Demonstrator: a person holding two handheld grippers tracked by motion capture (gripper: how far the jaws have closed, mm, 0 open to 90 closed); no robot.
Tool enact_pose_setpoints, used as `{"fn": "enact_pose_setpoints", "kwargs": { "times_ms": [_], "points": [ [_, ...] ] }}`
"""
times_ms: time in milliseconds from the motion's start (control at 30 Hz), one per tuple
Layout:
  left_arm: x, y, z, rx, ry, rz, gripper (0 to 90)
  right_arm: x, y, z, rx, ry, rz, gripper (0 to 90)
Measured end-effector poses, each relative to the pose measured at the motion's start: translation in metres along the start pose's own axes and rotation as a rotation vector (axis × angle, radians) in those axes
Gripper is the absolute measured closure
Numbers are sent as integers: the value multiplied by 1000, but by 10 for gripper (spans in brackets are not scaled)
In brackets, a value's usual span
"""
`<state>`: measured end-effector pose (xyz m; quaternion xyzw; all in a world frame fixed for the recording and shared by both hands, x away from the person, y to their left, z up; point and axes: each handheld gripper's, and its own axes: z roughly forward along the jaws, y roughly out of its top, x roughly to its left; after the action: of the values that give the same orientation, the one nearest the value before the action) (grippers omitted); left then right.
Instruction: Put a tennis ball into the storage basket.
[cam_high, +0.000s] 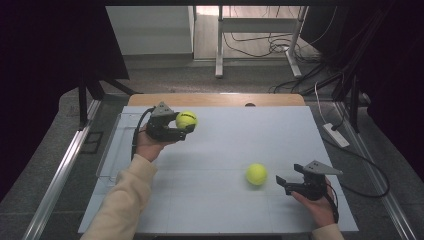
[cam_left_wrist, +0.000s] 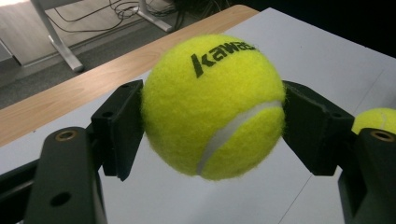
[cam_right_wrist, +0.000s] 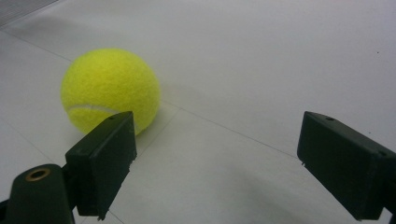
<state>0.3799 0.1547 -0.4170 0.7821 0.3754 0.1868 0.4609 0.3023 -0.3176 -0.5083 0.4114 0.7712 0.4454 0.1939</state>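
The held tennis ball (cam_left_wrist: 212, 105) reads "Kawas", its end cut off.

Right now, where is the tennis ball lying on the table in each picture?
High view: loose tennis ball right of centre, before the right tongs.
Left gripper view: at the right edge.
Right gripper view: upper left.
Shared landmark: the white tabletop.

Pale grey table (cam_high: 220, 200), wooden far edge, one yellow tennis ball (cam_high: 256, 174) lying on it
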Motion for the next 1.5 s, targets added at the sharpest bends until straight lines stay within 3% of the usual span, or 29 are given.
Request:
{"fn": "enact_pose_setpoints", "kwargs": {
  "times_ms": [867, 1500],
  "points": [
    [17, -2, -16, -18, 47, -27, 271, 0, 0, 0, 0, -1, -1, 120],
    [34, -8, -25, -32, 84, -72, 271, 0, 0, -1, -1, -1, 0, 120]
  ]
}}
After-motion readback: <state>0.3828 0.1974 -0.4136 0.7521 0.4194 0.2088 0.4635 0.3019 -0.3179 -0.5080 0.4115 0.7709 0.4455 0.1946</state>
